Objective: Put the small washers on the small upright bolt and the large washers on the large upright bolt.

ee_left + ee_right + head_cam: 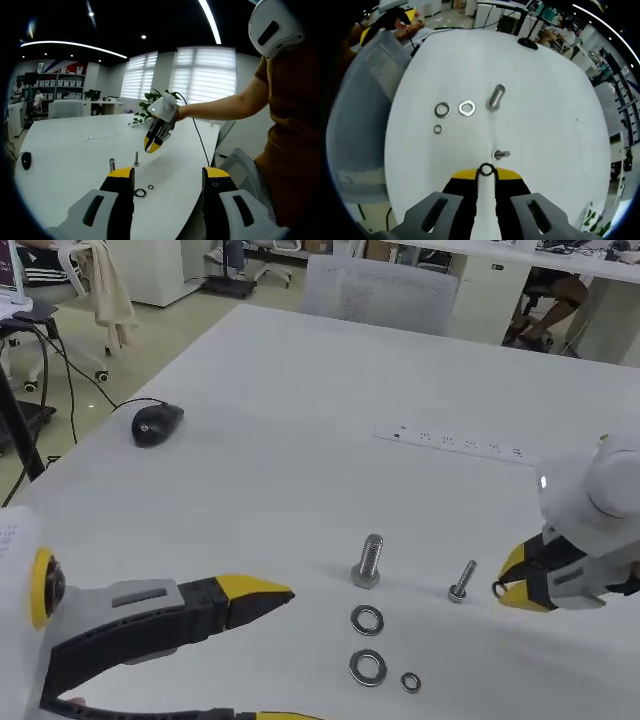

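Fingers, right gripper [486,173]: pinching small washer [481,170], just right of small bolt [462,582].
Fingers, left gripper [169,174]: spread apart, near left.
Large bolt [368,562]: upright, centre.

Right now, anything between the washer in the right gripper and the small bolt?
Nothing visible. The right gripper holds the washer just short of the small bolt, with bare table between them. The large bolt and the three loose washers sit off to the side, clear of that line.
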`<state>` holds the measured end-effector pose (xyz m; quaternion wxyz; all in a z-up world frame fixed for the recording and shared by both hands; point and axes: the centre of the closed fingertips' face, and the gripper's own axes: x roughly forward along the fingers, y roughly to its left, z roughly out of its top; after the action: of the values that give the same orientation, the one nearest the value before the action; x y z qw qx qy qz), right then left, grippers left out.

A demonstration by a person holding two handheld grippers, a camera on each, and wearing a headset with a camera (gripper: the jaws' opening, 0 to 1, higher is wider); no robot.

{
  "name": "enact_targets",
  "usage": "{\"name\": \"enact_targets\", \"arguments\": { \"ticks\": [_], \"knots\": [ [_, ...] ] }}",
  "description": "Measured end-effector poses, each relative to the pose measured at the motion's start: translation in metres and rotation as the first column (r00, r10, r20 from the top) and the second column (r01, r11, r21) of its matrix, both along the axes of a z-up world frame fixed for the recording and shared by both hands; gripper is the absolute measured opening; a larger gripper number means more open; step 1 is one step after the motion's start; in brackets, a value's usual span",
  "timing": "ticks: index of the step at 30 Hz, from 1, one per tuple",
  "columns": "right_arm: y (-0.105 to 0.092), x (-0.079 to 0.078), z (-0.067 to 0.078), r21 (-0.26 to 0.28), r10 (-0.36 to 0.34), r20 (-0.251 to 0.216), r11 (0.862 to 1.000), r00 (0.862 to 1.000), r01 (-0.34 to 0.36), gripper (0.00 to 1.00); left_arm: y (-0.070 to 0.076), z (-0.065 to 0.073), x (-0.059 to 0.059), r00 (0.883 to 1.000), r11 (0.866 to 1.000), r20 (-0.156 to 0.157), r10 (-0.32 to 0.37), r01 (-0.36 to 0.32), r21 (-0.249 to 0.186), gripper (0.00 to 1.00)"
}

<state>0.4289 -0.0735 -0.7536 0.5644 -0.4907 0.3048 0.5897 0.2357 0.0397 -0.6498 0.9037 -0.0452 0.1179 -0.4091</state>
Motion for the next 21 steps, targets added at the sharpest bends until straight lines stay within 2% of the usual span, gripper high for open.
{"name": "enact_targets", "arguments": {
  "ticks": [9,21],
  "knots": [
    [0.013,0.017,0.004,-0.006,0.023,0.020,1.000,1.000,-0.022,0.12,0.004,-0.004,0.005,1.000,1.000,-0.012,0.009,-0.009,0.004,0.53],
    [0.025,0.023,-0.005,-0.027,0.049,-0.010,0.998,0.999,-0.049,0.12,0.004,-0.007,0.008,1.000,1.000,-0.019,0.022,-0.023,-0.012,0.53]
  ]
}}
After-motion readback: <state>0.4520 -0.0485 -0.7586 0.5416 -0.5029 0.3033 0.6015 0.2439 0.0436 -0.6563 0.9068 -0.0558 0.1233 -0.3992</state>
